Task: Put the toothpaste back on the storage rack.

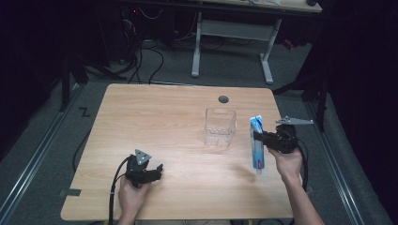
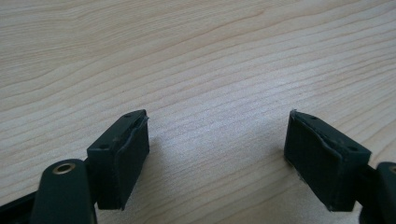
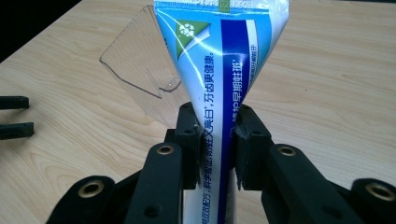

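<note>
Right gripper [image 1: 267, 140] clamps the toothpaste tube [image 1: 256, 140] mid-body, lifted right of the clear container [image 1: 219, 126], seemingly for insertion; left gripper [image 1: 157, 172] rests near-left, jaws apart.

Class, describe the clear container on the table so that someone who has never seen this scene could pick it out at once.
Start at the wooden table and find the dark round hole near its far edge. Just in front of it stands the clear plastic box, open at the top. Unlike the blue-and-white toothpaste tube held to its right, it is see-through and stands alone.
</note>
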`<state>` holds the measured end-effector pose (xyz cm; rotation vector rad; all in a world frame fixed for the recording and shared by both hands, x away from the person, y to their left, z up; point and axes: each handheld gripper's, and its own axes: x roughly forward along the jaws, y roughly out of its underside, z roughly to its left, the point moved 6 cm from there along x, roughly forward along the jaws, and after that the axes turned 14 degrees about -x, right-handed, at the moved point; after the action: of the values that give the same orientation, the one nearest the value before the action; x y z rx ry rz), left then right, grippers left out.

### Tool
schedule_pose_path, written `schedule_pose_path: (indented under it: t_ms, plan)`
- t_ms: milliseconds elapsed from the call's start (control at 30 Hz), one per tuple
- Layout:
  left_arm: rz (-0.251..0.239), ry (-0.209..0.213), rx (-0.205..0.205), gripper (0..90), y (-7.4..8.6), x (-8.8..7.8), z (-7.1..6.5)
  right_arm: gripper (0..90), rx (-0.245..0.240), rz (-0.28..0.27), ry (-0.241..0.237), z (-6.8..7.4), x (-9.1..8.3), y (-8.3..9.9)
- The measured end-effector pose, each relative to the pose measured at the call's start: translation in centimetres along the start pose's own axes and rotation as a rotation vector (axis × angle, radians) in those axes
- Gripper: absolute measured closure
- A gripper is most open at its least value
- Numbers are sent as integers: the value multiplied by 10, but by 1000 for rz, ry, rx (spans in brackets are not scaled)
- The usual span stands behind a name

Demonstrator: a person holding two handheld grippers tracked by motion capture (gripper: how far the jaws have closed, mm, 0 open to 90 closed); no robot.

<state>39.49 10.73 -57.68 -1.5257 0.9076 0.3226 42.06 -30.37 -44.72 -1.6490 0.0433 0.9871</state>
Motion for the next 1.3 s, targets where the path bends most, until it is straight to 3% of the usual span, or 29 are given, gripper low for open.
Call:
schedule_pose_path:
  t_ms: [500,1300]
  plan:
    - [-1,0,-1,224,0,0,0,744,-40,-56,-51,19,-5,-27]
    - [1,1,-1,224,0,0,0,743,-104,-136,-89,38,-4,-79]
